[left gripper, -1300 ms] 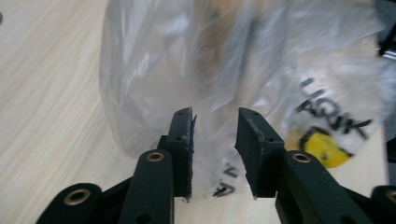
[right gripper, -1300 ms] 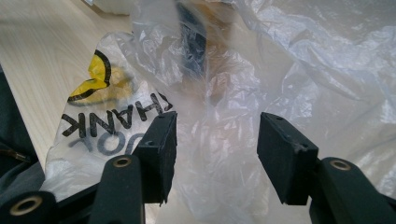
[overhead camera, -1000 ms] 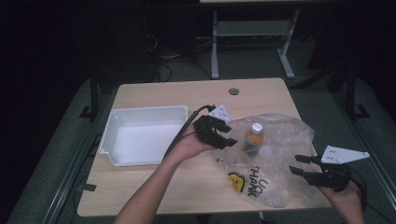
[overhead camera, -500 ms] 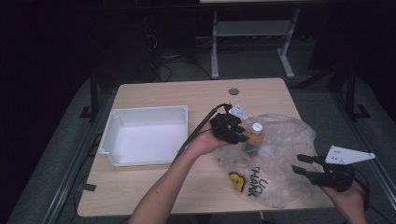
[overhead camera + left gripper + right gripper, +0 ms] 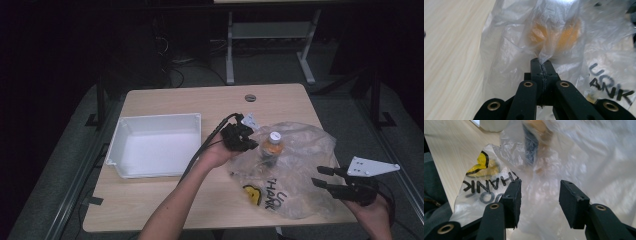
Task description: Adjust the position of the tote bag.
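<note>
The left gripper (image 5: 541, 65) has just closed, fingers pinching a fold of the plastic bag (image 5: 295, 170); the bottle (image 5: 271, 146), blurred, sits just beyond. The right gripper (image 5: 540, 195) fingers stand apart over bag film, seemingly untouching.

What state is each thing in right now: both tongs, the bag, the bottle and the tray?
Left tongs: just closed, shut on a pinch of bag film.
Right tongs: open, hovering at the bag's near edge, gripping nothing.
Plastic bag: crumpled on the table, printed side up.
Bottle: inside the bag, white cap on.
White tray: empty, upright on the table.
</note>
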### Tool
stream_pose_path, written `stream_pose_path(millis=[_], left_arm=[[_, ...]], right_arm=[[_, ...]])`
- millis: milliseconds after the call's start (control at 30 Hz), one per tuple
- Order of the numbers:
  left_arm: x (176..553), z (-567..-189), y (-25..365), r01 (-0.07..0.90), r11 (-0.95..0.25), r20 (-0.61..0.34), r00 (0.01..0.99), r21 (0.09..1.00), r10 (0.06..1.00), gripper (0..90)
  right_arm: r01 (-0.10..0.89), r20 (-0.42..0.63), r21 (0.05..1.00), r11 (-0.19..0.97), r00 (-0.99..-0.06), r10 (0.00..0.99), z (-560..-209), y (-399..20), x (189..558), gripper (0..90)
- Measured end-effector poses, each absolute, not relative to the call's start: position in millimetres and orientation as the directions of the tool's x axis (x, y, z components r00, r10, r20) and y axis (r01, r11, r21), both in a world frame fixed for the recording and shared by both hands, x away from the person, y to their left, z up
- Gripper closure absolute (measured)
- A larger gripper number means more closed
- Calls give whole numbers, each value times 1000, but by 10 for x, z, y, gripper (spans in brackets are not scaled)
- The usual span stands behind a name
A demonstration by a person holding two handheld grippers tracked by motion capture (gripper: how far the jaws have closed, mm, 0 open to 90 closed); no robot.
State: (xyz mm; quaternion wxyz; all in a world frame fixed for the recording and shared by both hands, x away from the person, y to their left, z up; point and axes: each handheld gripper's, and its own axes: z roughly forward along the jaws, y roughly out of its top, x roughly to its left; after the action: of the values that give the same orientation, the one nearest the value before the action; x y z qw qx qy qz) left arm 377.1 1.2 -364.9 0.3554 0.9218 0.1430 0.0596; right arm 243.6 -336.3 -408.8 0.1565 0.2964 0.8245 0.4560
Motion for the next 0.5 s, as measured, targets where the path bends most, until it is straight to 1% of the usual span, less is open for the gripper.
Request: stream_pose_path(millis=[200, 233, 500], left_arm=[[3794, -3853, 115, 261, -718, -6, 942, 646, 337, 899], [3785, -3886, 118, 277, -708, -14, 935, 649, 353, 899], [3783, -4094, 146, 296, -738, -20, 934, 607, 358, 899]], right_arm=[[352, 15, 838, 417, -779, 627, -4104, -3343, 2445, 522], [353, 14, 836, 419, -779, 627, -4109, -3339, 2452, 522], [363, 21, 824, 434, -786, 617, -4142, -3298, 2461, 524]])
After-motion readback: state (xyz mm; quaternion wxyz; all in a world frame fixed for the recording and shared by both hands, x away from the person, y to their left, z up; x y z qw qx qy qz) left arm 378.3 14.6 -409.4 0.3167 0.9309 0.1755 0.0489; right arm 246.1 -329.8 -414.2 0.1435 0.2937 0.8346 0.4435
